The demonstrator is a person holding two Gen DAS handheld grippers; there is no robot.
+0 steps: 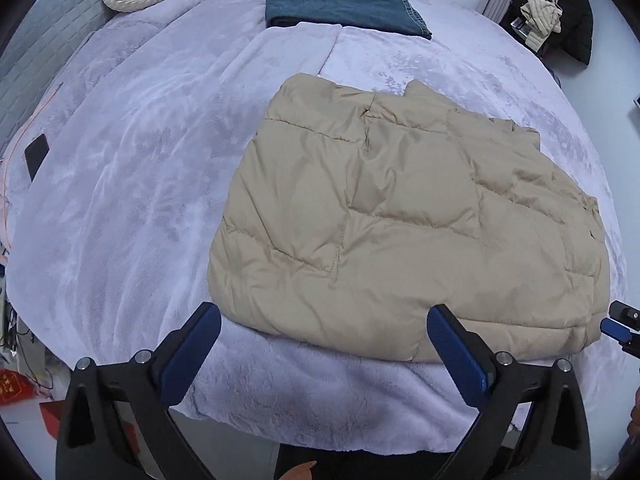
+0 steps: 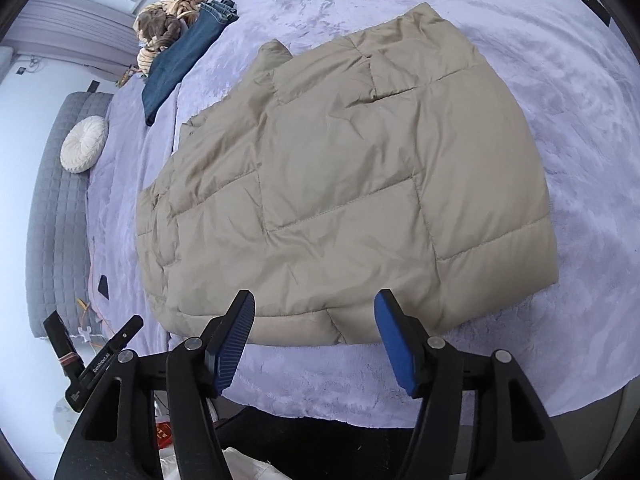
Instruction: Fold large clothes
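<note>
Folded jacket (image 1: 404,220) lies beyond open jaws.

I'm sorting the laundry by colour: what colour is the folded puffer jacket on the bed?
Beige, plain, with quilted stitching: the puffer jacket shows best in the right wrist view.

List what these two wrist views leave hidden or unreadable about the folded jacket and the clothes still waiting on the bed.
- Beige puffer jacket: sleeves and front are folded under, hidden in both views.
- Folded jeans: the far part is covered by the clothes pile in the left wrist view.
- Clothes pile: too tangled and small in either view to count garments.
- Right gripper: cut off by the left wrist view's edge.
</note>
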